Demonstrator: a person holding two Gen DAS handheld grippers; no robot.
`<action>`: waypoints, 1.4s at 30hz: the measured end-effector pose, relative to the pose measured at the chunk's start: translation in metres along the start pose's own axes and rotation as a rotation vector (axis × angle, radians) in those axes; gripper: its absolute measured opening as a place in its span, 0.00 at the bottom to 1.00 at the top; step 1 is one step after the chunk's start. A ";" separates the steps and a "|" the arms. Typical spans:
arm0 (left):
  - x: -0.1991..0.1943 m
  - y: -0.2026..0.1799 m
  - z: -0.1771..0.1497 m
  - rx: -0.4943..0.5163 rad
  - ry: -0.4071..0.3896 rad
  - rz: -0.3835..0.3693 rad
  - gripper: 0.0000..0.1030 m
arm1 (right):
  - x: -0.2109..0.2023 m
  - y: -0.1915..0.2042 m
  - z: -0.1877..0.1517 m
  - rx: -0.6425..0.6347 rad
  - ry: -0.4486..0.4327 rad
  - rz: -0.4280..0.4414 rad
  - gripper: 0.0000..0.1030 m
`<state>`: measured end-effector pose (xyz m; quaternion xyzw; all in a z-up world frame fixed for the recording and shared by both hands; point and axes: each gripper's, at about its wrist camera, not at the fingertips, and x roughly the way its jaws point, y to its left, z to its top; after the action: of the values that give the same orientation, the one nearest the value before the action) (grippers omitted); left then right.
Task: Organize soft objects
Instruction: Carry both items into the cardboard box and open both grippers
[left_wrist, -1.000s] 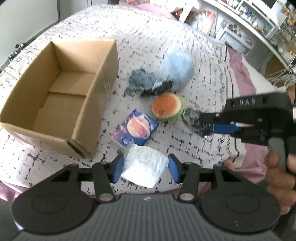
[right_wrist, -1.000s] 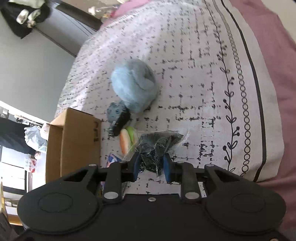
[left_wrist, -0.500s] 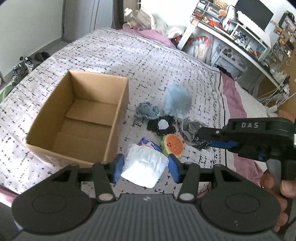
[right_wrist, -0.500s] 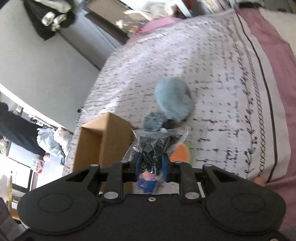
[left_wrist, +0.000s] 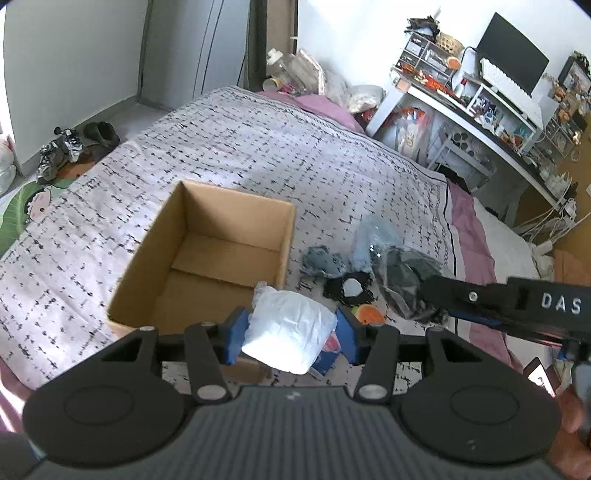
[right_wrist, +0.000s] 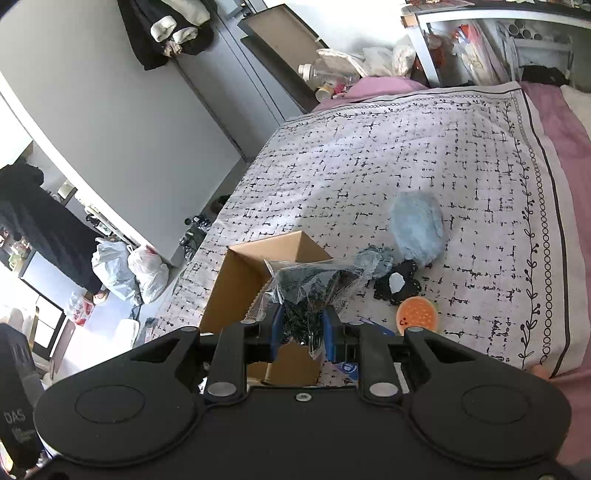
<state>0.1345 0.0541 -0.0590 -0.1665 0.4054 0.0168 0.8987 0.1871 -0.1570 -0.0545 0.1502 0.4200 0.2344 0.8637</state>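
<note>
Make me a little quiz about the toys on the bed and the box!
1. True or false: the cardboard box already holds toys.
2. What does the left gripper squeeze?
A. white packet
B. fluffy blue ball
C. watermelon toy
3. Fill in: the right gripper holds a clear bag of dark stuff above the box's ____.

Key:
1. False, its floor shows bare.
2. A
3. corner

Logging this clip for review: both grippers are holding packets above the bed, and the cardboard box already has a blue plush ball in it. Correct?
Not quite. The cardboard box is empty in the left wrist view; the blue plush ball lies on the bedspread beside it. The rest holds: the left gripper clamps a white packet, and the right gripper clamps a clear bag of dark items.
</note>
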 end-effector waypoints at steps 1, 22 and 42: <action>-0.001 0.002 0.001 -0.002 -0.004 0.000 0.49 | 0.001 0.002 -0.001 0.001 0.001 0.003 0.22; 0.012 0.081 0.026 -0.075 0.007 0.027 0.50 | 0.050 0.062 -0.011 -0.054 0.056 0.052 0.22; 0.018 0.086 0.033 -0.123 0.051 0.063 0.59 | 0.060 0.050 -0.005 -0.008 0.096 0.049 0.59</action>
<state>0.1564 0.1440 -0.0765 -0.2091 0.4316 0.0656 0.8751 0.2011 -0.0822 -0.0742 0.1455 0.4562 0.2639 0.8373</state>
